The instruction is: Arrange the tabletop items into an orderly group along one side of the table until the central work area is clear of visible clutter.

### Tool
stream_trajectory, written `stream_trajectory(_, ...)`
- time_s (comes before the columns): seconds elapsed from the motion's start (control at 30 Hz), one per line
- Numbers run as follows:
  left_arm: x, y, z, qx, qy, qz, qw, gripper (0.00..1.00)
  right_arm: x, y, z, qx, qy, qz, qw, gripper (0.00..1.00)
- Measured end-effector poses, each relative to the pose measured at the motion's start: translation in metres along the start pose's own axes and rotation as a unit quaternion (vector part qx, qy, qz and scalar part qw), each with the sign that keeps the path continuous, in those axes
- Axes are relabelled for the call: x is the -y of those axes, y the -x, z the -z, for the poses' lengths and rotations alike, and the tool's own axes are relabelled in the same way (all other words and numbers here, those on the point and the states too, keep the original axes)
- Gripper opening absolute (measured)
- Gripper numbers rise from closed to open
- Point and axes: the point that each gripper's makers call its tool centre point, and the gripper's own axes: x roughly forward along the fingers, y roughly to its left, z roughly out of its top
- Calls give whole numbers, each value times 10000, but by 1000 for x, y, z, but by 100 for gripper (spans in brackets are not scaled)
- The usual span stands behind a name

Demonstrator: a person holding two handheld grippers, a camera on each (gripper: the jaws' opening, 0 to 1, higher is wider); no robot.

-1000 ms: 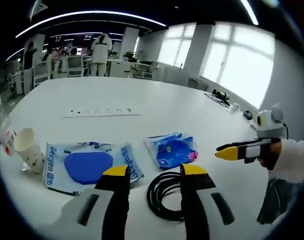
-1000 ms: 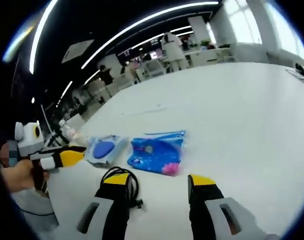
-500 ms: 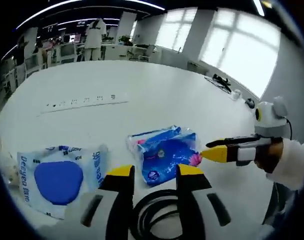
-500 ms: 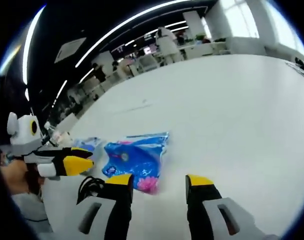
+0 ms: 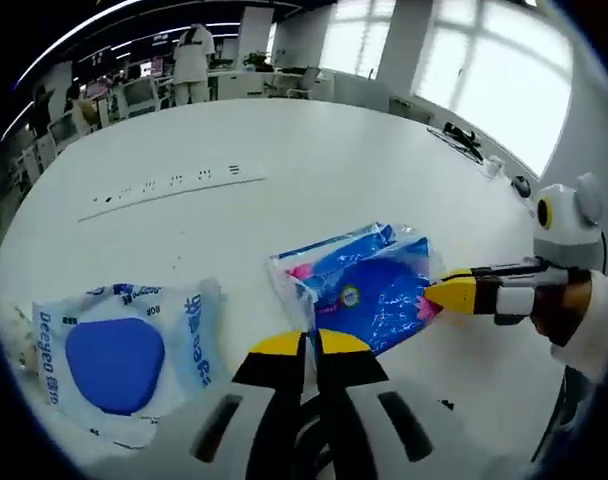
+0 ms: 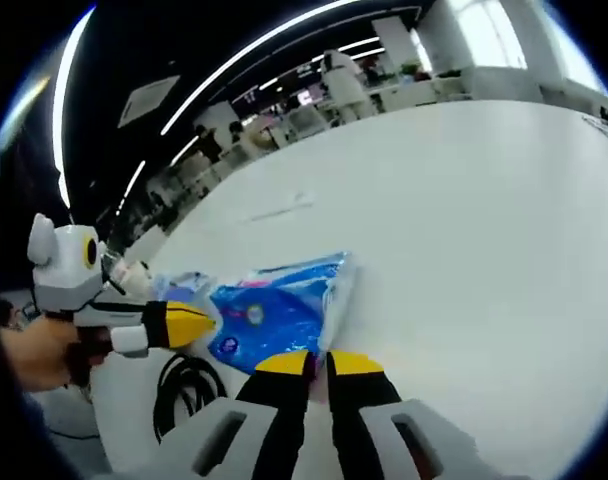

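Free room and obstacles. We see the white table (image 5: 324, 170) bare beyond the blue packet (image 5: 369, 285), up to a flush socket strip (image 5: 174, 185). Beside the packet lies the white-and-blue pouch (image 5: 119, 345); the black cable coil (image 6: 184, 390) lies nearest us. The right gripper (image 5: 449, 293) and left gripper (image 6: 209, 322) flank the packet.

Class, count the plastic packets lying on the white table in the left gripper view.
2. The blue packet lies mid-table, beside the right gripper. The white packet with a blue oval lies at the left. Others may be hidden.
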Motion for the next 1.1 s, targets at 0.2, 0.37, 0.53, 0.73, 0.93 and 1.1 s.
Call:
stream_trajectory(0.2, -14, 17, -10, 204, 89, -223, 9995, 0, -16, 1, -6, 114, 79, -220, 9997, 2)
stream_trajectory(0.37, -29, 25, -7, 188, 253, -377, 9988, 0, -29, -6, -3, 92, 137, -317, 9994, 2)
stream_trajectory(0.53, -30, 27, -6, 193, 231, -380, 9988, 0, -31, -7, -1, 79, 163, -313, 9993, 2)
stream_trajectory(0.73, -31, 23, 4, 22, 217, -371, 9991, 0, -28, -12, 5, -25, 198, -266, 9994, 2)
stream_trajectory(0.93, -30, 22, 4, 127, 387, -362, 9985, 0, -31, -10, 15, -139, 207, -186, 9995, 4)
stream_trajectory(1.1, -32, 25, 3, 159, 297, -363, 9988, 3, -32, -9, 20, -180, 280, -133, 9994, 10)
